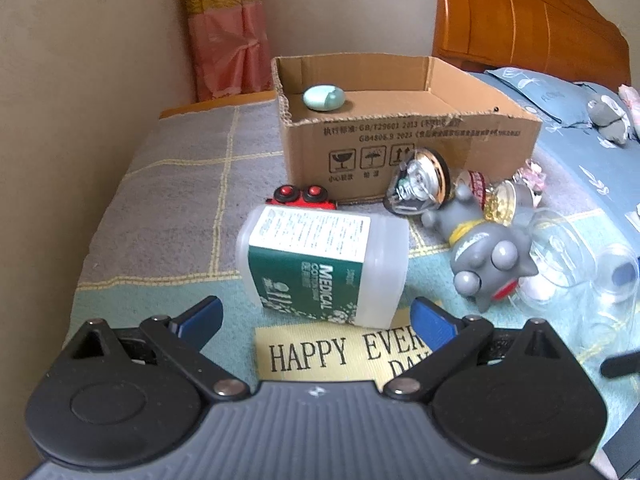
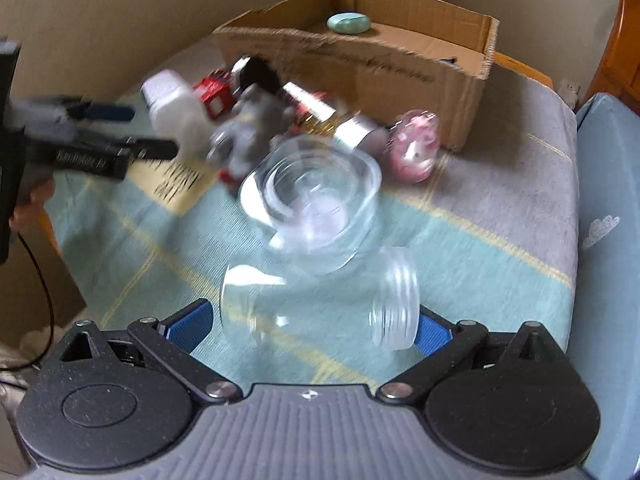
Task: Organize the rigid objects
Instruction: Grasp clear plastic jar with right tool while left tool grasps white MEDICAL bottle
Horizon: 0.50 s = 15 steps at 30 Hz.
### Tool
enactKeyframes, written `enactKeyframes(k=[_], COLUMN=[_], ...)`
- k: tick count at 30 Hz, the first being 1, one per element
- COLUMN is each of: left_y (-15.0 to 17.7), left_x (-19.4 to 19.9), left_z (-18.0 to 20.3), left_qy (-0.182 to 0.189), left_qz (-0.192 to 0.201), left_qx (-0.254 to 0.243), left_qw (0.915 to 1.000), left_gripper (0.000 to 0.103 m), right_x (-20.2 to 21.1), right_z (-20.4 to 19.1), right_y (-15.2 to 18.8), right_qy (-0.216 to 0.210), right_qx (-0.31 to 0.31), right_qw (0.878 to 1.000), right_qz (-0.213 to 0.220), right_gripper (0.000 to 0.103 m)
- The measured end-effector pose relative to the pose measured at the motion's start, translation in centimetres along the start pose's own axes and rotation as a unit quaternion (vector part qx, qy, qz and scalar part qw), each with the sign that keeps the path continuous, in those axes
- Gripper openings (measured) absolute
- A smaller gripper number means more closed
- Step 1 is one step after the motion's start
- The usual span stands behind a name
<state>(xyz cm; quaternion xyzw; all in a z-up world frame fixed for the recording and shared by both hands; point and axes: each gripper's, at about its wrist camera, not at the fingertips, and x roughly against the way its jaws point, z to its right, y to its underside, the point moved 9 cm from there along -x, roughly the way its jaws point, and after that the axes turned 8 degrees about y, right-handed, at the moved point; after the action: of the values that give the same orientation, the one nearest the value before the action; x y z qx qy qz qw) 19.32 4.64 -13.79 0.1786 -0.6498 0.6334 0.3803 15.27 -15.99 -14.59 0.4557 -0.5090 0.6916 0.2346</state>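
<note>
My left gripper (image 1: 316,316) is open, just short of a white plastic bottle (image 1: 324,266) with a green "MEDICAL" label that lies on its side; the gripper also shows from the side in the right wrist view (image 2: 120,132). Beyond it lie a red toy car (image 1: 302,197), a grey cat figurine (image 1: 486,256) and a round shiny gadget (image 1: 420,186). A cardboard box (image 1: 404,148) holds a mint-green oval case (image 1: 323,98). My right gripper (image 2: 314,330) is open around a clear jar (image 2: 316,304) lying on its side. A second clear jar (image 2: 316,208) lies just beyond.
Everything lies on a checked blanket (image 1: 168,208) with a "HAPPY EVERY DAY" patch (image 1: 340,352). A pink round container (image 2: 416,150) and a silver-capped item (image 2: 360,132) lie by the box. A wooden headboard (image 1: 520,16), curtain (image 1: 228,28) and blue bedding (image 1: 568,112) lie behind.
</note>
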Motion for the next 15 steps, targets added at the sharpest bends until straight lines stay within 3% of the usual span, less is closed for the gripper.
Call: enactKeyframes(k=[3,8,15], left_y=[0.5,1.8,2.1], left_x=[-0.5,-1.6,-1.4], left_z=[0.1,-0.1,-0.2], left_qy=[0.006,0.012,0.014], left_qz=[-0.009,-0.029,-0.003], left_qx=[-0.002,0.004,0.002], left_qw=[0.9999,0.9995,0.9999], left_gripper=[0.100,0.102,0.102], right_x=[-0.7,-1.1,-0.6], right_z=[-1.1,-0.8,-0.8], right_y=[0.7,0.8,1.2], right_qy=[0.041,0.054,0.075], right_qx=[0.013,-0.019,-0.049], right_qw=[0.999,0.998,0.995], right_qz=[-0.002,0.012,0.043], right_gripper=[0.103,0.103,0.103])
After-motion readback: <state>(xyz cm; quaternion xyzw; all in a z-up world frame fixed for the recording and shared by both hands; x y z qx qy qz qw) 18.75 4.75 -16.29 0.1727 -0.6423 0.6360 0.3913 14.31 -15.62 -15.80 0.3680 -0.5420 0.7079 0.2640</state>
